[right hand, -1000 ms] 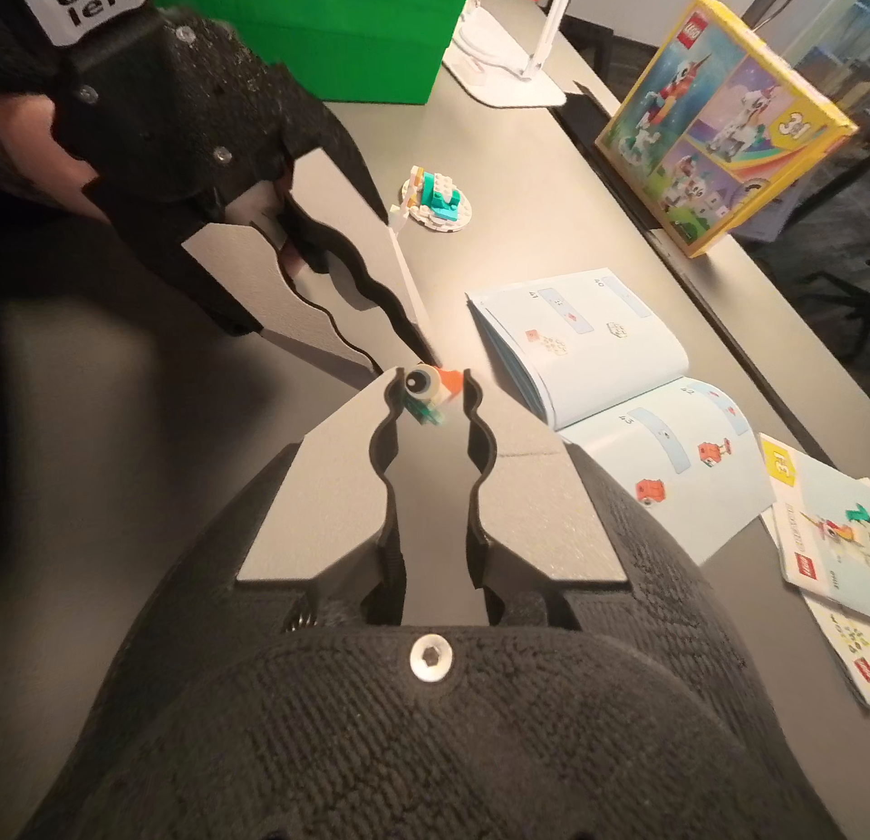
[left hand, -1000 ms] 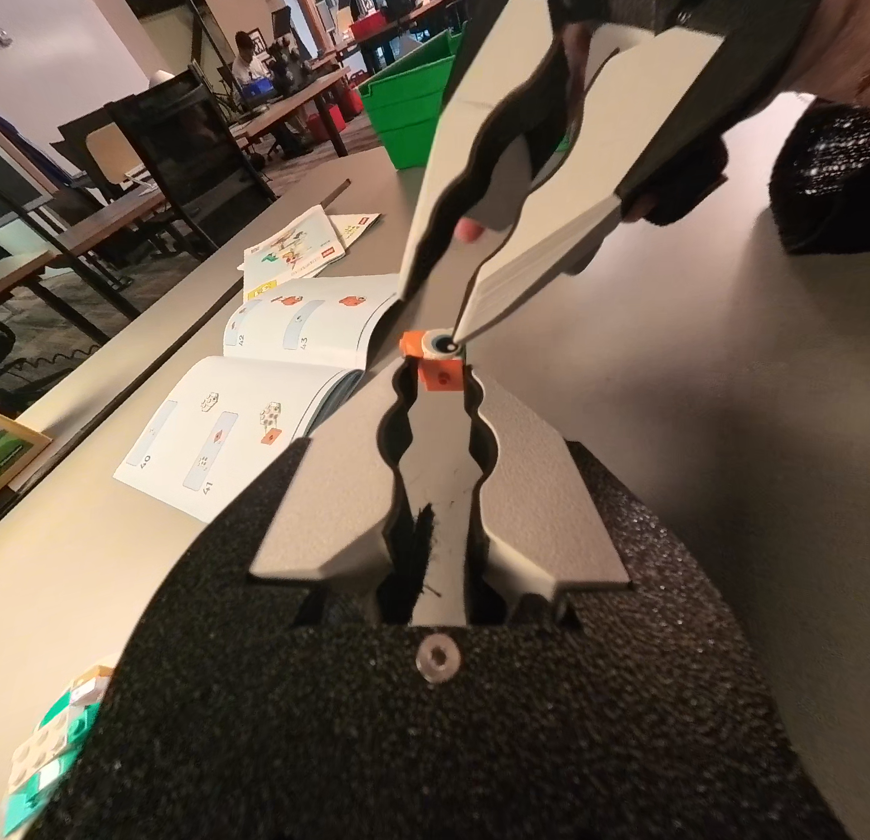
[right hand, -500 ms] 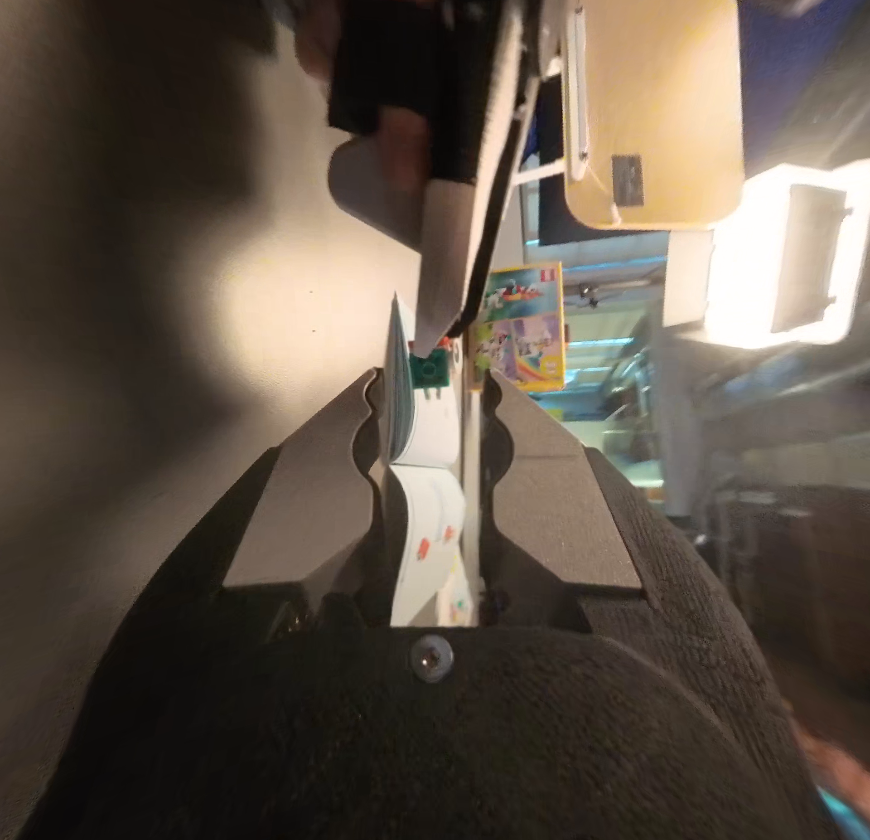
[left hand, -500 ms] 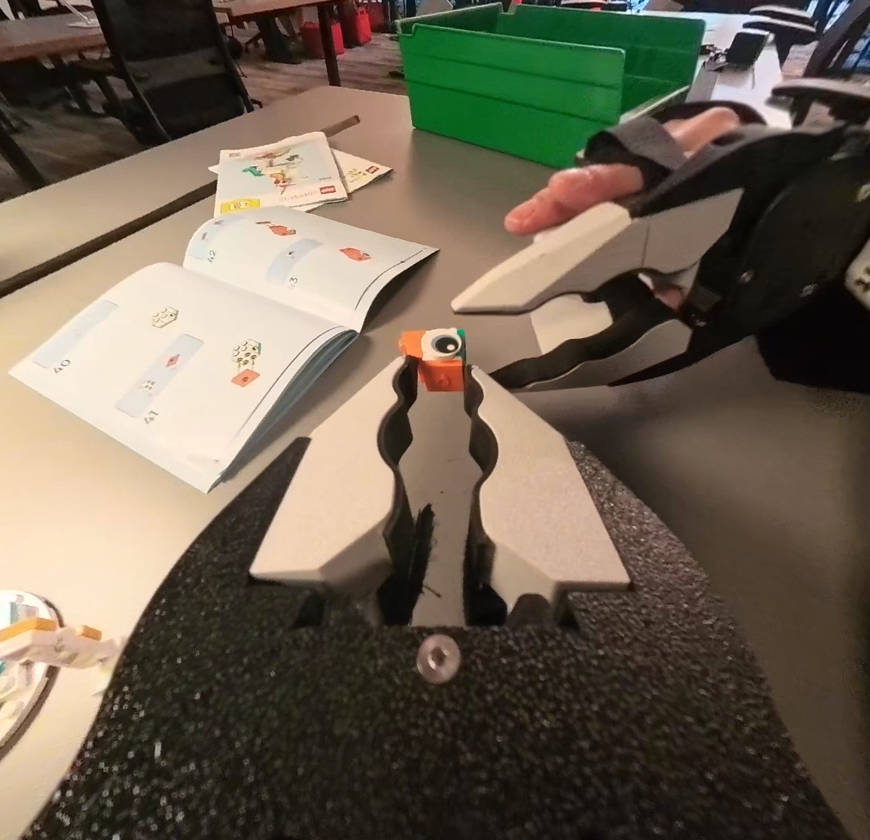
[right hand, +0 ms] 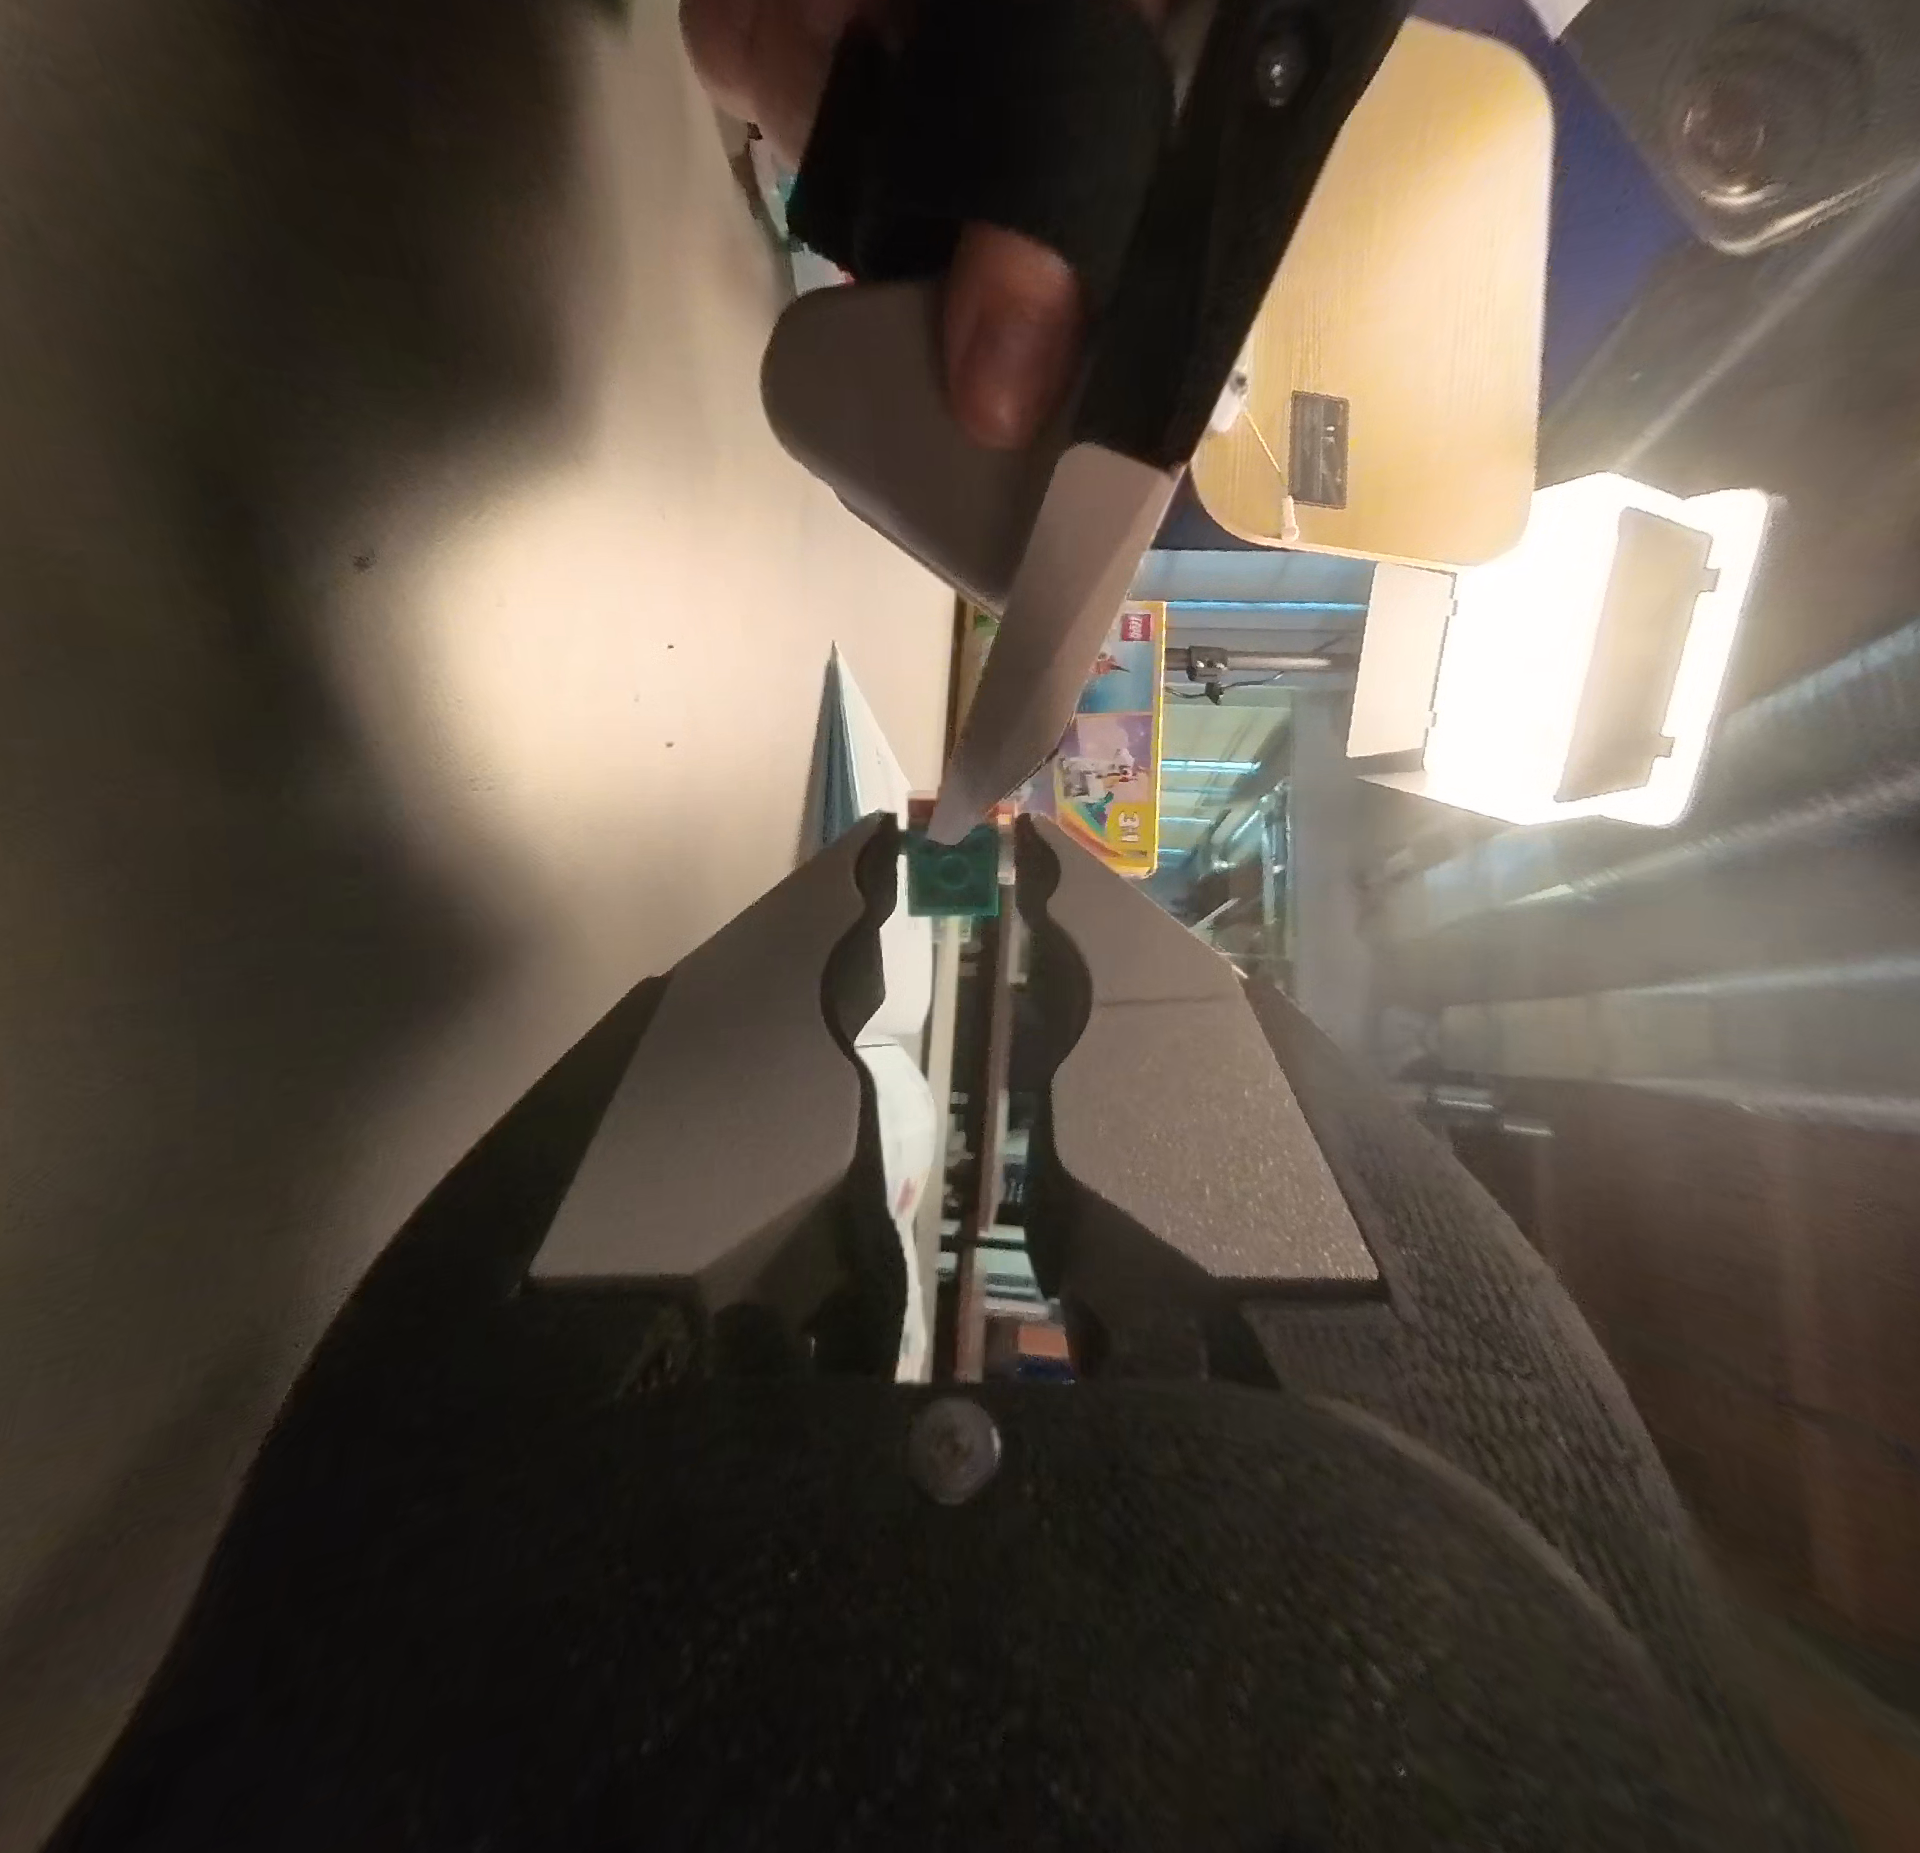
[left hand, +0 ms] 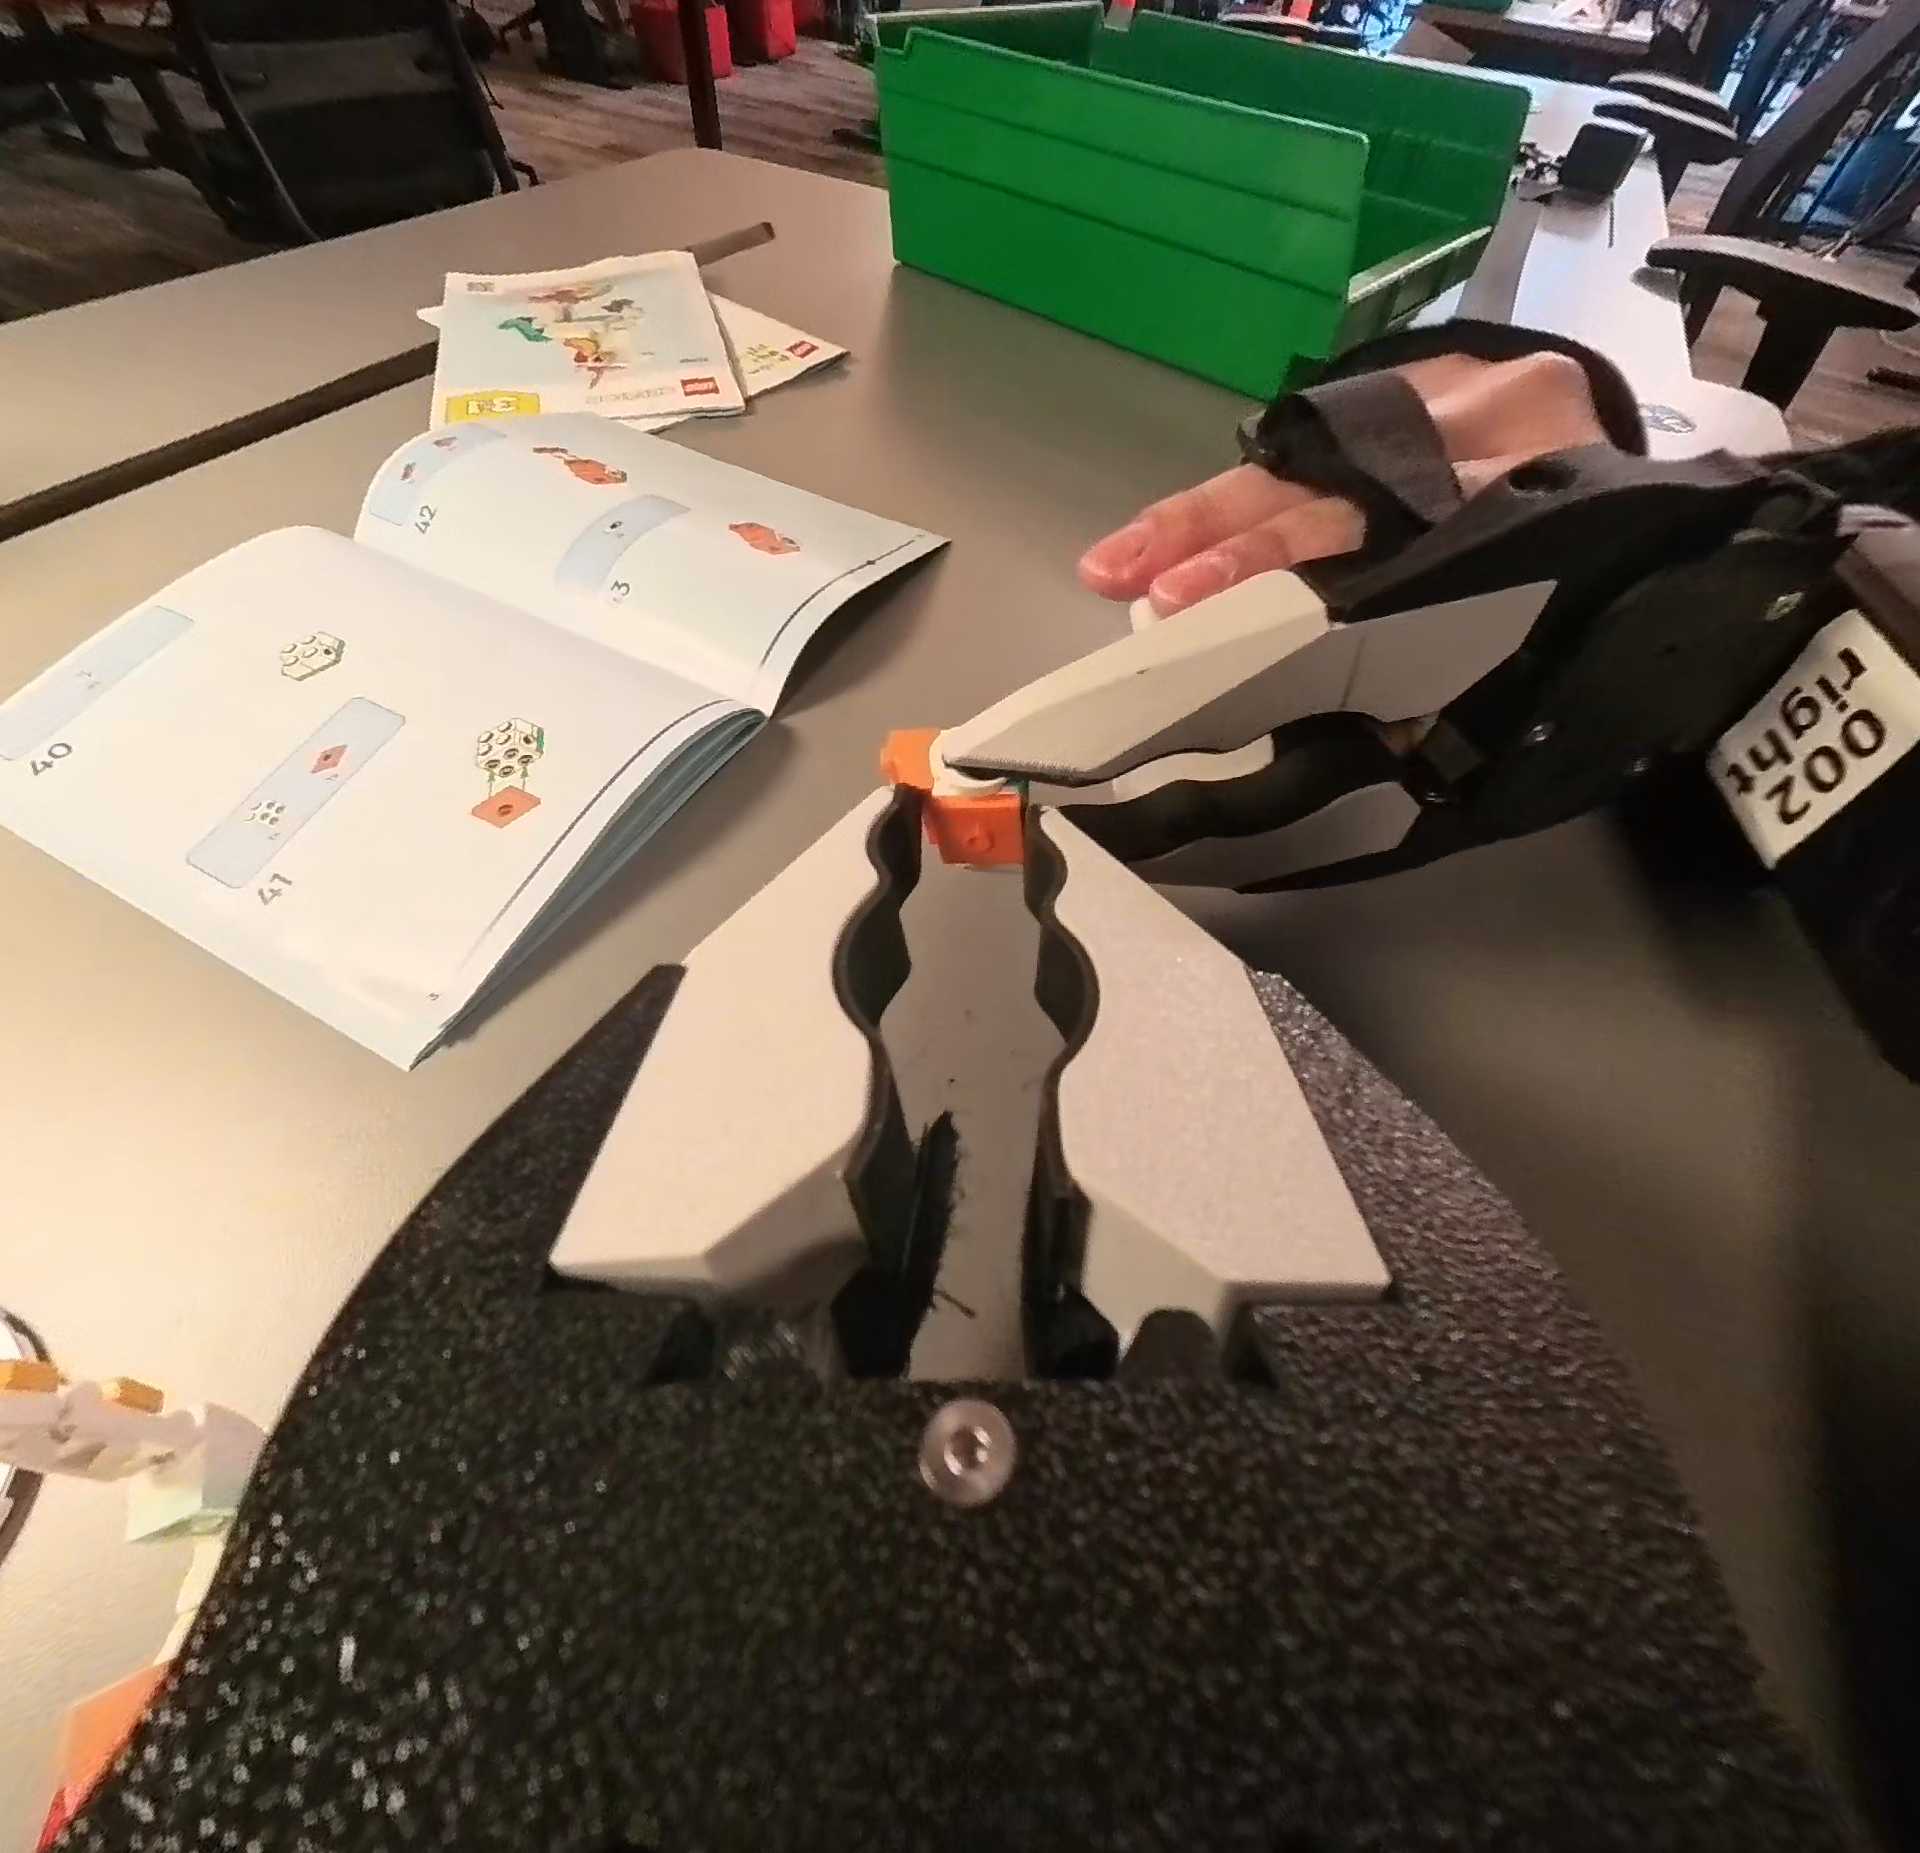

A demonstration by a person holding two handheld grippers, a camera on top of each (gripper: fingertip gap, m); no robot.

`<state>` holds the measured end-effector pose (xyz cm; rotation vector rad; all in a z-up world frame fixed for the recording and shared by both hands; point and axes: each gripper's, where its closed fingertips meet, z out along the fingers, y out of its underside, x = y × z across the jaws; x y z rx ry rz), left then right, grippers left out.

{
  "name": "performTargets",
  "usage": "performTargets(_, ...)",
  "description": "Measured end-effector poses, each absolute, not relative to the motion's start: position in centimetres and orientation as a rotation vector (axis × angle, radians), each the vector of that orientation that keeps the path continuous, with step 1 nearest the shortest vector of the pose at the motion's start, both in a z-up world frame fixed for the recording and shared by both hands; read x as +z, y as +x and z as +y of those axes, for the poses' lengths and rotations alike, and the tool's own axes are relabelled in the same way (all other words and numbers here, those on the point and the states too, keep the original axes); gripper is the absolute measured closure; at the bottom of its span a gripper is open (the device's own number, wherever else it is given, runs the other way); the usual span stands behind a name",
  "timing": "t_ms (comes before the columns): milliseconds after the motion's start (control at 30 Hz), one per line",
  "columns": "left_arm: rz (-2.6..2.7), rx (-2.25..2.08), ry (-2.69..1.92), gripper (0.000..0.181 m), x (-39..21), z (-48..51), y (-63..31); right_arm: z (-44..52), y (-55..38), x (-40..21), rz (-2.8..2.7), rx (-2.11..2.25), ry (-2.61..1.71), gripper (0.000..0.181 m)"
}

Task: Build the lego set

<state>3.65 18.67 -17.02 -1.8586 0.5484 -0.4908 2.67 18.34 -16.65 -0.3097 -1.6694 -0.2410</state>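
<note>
1. The left tool [left hand: 961, 816] is clamped on a small orange lego assembly [left hand: 971, 832], held at the very tips of its two grey wavy fingers, above the grey table [left hand: 1455, 1076].
2. The assembly has an orange block at the near side, an orange piece sticking out to the left, and a white round part on top with a trace of teal at its right edge.
3. The right tool [left hand: 997, 780] comes in from the right, turned on its side, with a person's hand [left hand: 1351, 515] strapped to its black body.
4. Its upper grey finger lies flat on the white top of the assembly; its lower finger passes under the right side, so the tool is pinched on the same assembly.
5. In the right wrist view, which is rolled sideways, a teal square face of the assembly [right hand: 951, 873] sits between the right tool's [right hand: 956, 847] narrow fingertips, and the left tool's pointed grey finger [right hand: 1039, 681] touches it from above.
6. An open pale-blue instruction booklet [left hand: 416, 723] lies on the table to the left of the tools, with smaller leaflets [left hand: 592, 349] beyond it.
7. A green plastic bin [left hand: 1143, 203] stands at the far side of the table.
8. A white partly built lego model [left hand: 94, 1440] sits at the near left edge, mostly cut off.
9. A yellow lego box [right hand: 1117, 754] shows behind the fingertips in the right wrist view.
</note>
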Motion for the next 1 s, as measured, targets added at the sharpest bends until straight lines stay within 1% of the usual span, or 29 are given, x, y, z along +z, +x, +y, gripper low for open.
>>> performTargets(400,0.565,-0.487,-1.875,0.163,-17.3,18.6,3.8,18.4,2.7,-17.0,-1.718,-0.104,-0.481,0.162)
performTargets(500,0.544,-0.518,-1.859,0.162,-17.0,18.6,3.9,18.4,2.8,-16.8,-1.705,0.038,-0.588,0.163)
performTargets(633,0.492,-0.517,-1.817,0.147,-15.6,18.8,3.4,18.0,2.9,-15.4,-1.602,0.339,-0.740,0.162)
performTargets(733,0.445,-0.652,-1.790,0.135,-14.5,18.4,3.6,17.4,3.1,-14.2,-1.529,0.510,-0.764,0.162)
performTargets(833,0.447,-0.783,-1.731,0.128,-13.4,17.7,4.0,16.4,3.5,-12.8,-1.474,0.660,-0.758,0.162)
performTargets(933,0.570,-0.764,-1.614,0.129,-12.0,16.7,4.3,15.3,3.6,-12.0,-1.461,0.787,-0.760,0.162)
performTargets(1000,0.681,-0.674,-1.551,0.129,-11.7,16.2,4.1,15.1,3.7,-11.7,-1.458,0.830,-0.764,0.162)
